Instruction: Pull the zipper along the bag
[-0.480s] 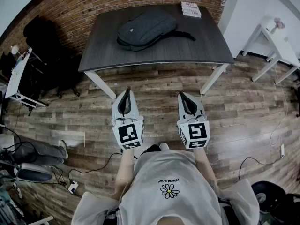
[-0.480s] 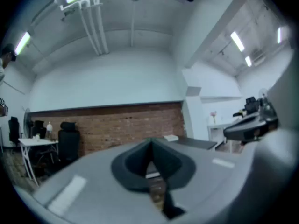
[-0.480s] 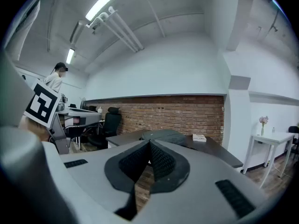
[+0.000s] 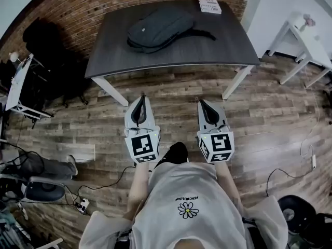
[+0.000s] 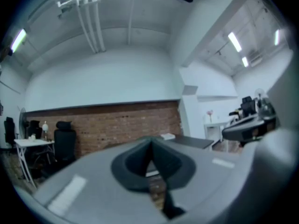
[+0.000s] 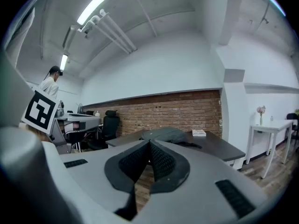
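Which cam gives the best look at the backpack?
Head view: the whole backpack lies in sight from above on the dark table. Right gripper view shows it low and side-on, its near part behind the shut jaws. Left gripper view shows only a strip of the table; the backpack cannot be made out there.

This looks like an office or studio workroom: a brick wall point(image 4: 129, 4), a wood-plank floor point(image 4: 171, 95), a dark table point(image 4: 207, 45), a black office chair point(image 5: 63, 139), a white side table point(image 4: 310, 41), ceiling tube lights point(image 6: 96, 4) and loose cables point(image 4: 104, 183).
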